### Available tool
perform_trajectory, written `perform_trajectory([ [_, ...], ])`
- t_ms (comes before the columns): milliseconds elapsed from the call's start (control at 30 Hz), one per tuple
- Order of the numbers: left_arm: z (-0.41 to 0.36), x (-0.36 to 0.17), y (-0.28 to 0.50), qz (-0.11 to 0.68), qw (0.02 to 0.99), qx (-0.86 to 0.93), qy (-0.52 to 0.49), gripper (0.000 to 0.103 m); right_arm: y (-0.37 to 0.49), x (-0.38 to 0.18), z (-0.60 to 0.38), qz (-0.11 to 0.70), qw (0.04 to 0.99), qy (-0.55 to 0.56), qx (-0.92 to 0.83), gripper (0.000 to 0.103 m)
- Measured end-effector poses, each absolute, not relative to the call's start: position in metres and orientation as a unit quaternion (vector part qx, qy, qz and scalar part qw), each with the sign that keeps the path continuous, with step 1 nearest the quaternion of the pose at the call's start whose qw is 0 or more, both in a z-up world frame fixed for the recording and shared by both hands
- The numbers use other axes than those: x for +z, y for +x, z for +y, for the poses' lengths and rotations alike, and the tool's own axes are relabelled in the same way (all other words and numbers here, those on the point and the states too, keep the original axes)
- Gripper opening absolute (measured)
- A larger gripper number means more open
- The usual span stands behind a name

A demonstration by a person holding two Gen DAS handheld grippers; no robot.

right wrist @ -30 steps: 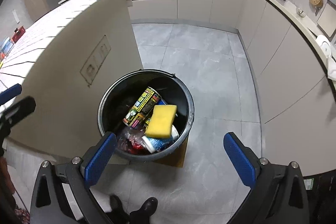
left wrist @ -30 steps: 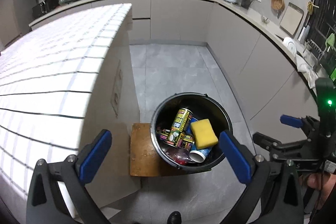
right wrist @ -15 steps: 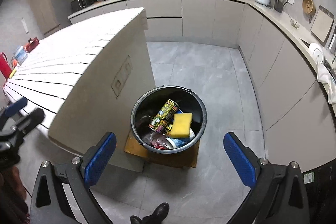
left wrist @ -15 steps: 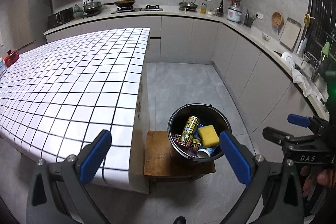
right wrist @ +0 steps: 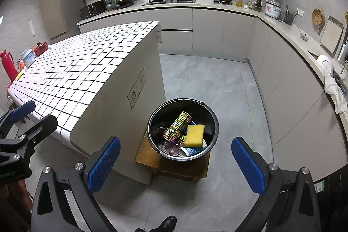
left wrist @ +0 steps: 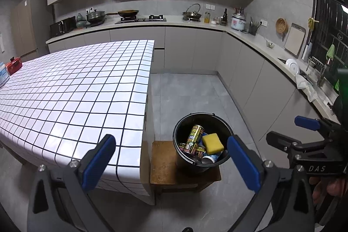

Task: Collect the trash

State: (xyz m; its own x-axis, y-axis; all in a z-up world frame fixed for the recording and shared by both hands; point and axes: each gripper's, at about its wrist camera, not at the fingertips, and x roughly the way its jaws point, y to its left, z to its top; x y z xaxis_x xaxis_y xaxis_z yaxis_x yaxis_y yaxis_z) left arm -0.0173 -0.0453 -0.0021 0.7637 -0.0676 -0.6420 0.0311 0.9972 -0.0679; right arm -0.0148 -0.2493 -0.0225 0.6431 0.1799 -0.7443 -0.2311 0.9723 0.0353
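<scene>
Standing on a low wooden stool beside the white tiled tabletop, the round black plastic bucket lies below and ahead of both grippers. Left gripper and right gripper are spread wide, empty; the right is nearer. A yellow rectangular sponge tops cans and cups inside.

Each camera sat behind its own gripper and looked forward and down between two wide-spread blue fingers. The left wrist view faced the tiled island ahead-left, with the black bucket ahead-right, well below and apart. The right wrist view looked from further right, the bucket almost straight ahead between its fingers. Both views shared the island, bucket, wooden stool, floor and back counter; each caught the other gripper at its edge.
</scene>
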Motion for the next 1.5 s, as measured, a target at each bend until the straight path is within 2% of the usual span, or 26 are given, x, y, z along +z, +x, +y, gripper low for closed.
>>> perform_trajectory([
  [1500, -0.025, -0.001, -0.019, 0.338, 0.94, -0.009, -0.037, 0.103, -0.001, -0.014, -0.215, 0.393, 0.907, -0.049, 0.142, 0.103],
])
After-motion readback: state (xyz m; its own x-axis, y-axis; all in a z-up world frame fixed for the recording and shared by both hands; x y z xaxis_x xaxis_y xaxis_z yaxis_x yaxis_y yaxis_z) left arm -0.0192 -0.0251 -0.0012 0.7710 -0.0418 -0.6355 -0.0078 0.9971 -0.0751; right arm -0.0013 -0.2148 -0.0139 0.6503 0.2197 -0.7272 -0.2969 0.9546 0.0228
